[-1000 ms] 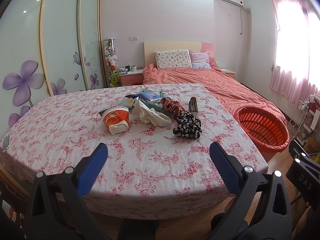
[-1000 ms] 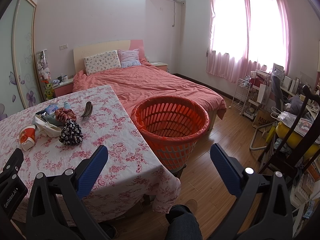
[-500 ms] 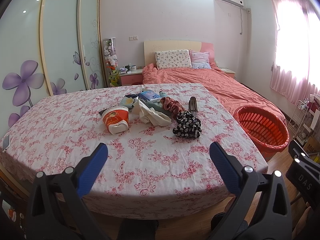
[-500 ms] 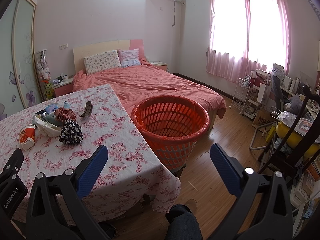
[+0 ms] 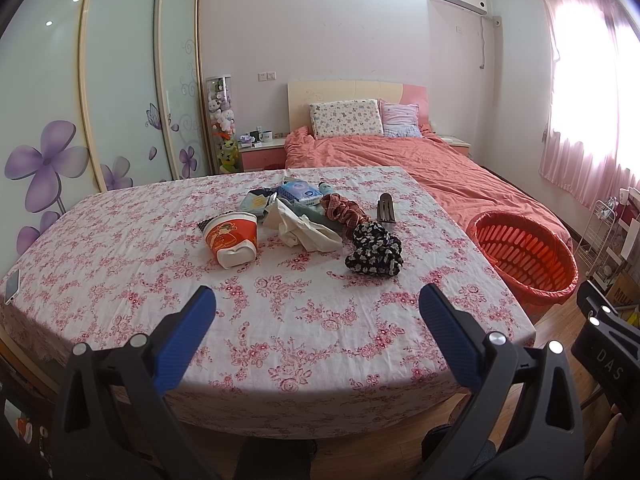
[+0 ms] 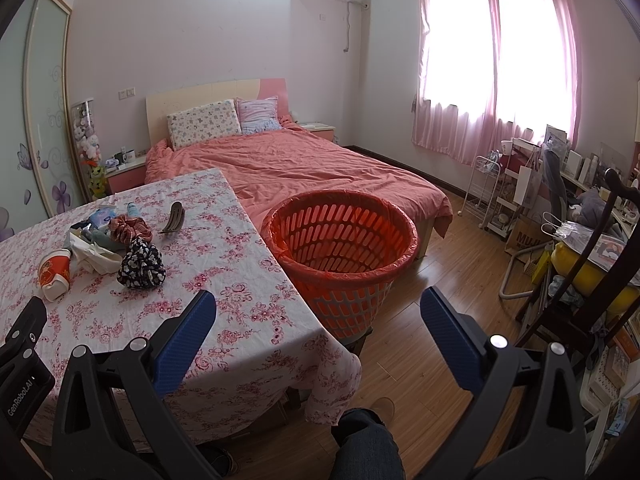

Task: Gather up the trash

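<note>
While both my left tongs (image 5: 316, 304) and right tongs (image 6: 318, 308) hang wide and empty, nothing's collected: trash (image 5: 304, 228) sits mid-surface (image 5: 280, 320); next I'd reach it, then the basket (image 6: 344, 248) alongside.

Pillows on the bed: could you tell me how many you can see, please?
2: a floral pillow against the headboard, and a striped pink pillow right beside it, nearer the window. Others could lie hidden.

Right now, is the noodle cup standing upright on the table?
No, the noodle cup lies tipped on its side on the floral tablecloth.
</note>
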